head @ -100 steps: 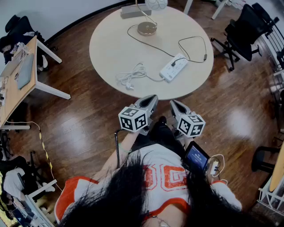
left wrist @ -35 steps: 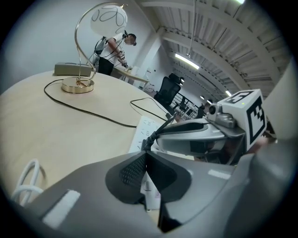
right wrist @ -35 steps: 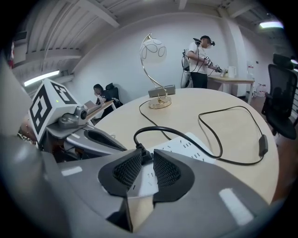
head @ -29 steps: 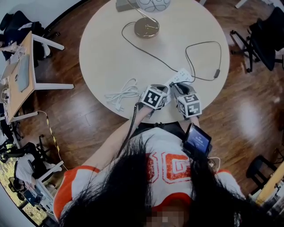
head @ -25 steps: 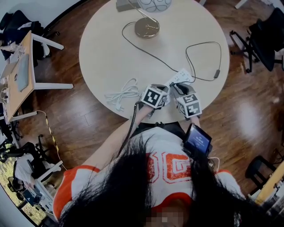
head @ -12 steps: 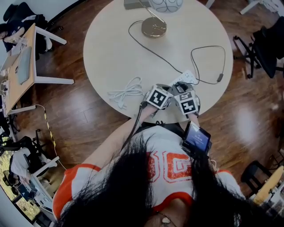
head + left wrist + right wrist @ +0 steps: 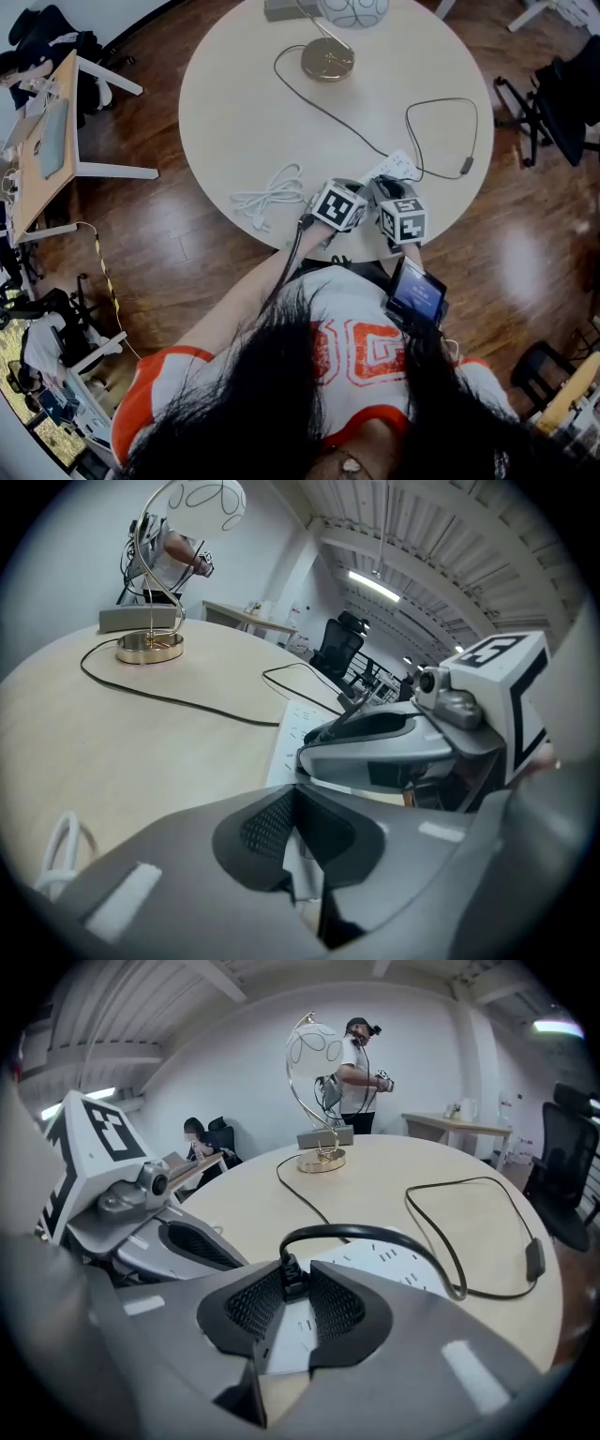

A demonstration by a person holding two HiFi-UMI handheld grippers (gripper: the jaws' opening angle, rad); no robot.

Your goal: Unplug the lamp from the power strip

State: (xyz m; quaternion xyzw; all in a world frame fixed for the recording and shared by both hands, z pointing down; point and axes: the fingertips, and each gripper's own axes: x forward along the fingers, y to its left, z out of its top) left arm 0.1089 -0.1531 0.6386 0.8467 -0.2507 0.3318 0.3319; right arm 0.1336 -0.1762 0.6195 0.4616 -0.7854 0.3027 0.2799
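A white power strip (image 7: 397, 168) lies near the front edge of the round table (image 7: 234, 103). The lamp (image 7: 327, 58), with its gold base, stands at the far side, and its black cord (image 7: 352, 127) runs to the strip. In the right gripper view my right gripper (image 7: 285, 1288) grips the cord's black plug (image 7: 284, 1272), which stands on the strip (image 7: 375, 1258); its jaws are closing. In the left gripper view my left gripper (image 7: 298, 855) is shut on the strip's white near end (image 7: 302, 878). Both marker cubes hide most of the strip in the head view.
A coiled white cable (image 7: 272, 195) lies left of the grippers. The lamp cord's loop with an inline switch (image 7: 466, 165) lies to the right. A grey box (image 7: 291, 9) sits behind the lamp. Office chairs (image 7: 562, 94) stand to the right, a desk (image 7: 42, 150) to the left.
Four seconds ago both grippers hung before the table's edge; now they sit over the power strip. Over the last second they have hardly moved.
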